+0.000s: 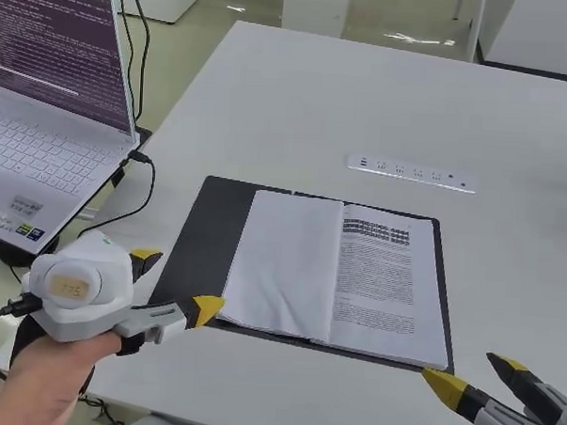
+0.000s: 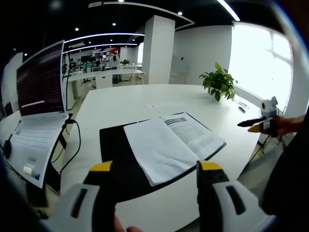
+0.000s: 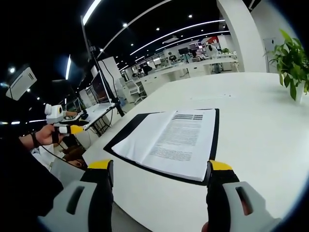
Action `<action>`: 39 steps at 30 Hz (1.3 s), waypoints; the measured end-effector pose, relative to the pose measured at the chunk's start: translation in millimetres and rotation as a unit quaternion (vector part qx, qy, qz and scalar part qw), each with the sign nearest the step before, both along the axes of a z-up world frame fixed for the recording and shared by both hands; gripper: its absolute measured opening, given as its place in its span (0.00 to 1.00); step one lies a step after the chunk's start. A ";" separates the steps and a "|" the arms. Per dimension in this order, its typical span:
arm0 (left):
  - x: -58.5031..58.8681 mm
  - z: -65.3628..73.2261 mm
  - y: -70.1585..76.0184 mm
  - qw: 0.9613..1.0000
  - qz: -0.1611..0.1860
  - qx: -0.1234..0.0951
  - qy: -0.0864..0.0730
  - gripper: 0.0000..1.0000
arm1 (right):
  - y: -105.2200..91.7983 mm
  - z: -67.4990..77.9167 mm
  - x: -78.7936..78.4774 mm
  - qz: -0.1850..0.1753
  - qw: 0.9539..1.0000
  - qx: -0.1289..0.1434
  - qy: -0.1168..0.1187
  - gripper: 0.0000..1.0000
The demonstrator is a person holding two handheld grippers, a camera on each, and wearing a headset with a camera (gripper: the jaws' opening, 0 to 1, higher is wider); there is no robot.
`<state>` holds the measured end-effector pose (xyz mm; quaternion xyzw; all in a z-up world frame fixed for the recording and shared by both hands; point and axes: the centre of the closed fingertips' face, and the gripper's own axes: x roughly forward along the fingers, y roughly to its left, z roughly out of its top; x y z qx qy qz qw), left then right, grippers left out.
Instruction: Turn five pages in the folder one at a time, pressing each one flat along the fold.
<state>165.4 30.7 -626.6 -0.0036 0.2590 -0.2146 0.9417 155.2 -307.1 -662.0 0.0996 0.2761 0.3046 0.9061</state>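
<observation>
A black folder (image 1: 203, 235) lies open on the white table (image 1: 364, 94), with a blank page (image 1: 283, 260) on the left and a printed page (image 1: 384, 273) on the right. My left gripper (image 1: 172, 283) hovers open at the folder's near left corner, holding nothing. My right gripper (image 1: 483, 377) is open off the folder's near right corner, apart from it. In the left gripper view the folder (image 2: 116, 145) lies just beyond the open jaws, and the right gripper (image 2: 256, 124) shows at the right. In the right gripper view the printed page (image 3: 181, 135) lies ahead, with the left gripper (image 3: 72, 129) far left.
An open laptop (image 1: 52, 118) with cables stands at the table's left edge. A white power strip (image 1: 412, 173) lies beyond the folder. A potted plant (image 2: 219, 82) stands at the far end. The table's near edge runs close under both grippers.
</observation>
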 end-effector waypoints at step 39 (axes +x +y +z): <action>10.2 4.6 -4.1 1.000 -0.018 0.008 -0.009 0.69 | -4.6 6.3 -2.3 -0.001 1.000 -0.021 -0.008 0.83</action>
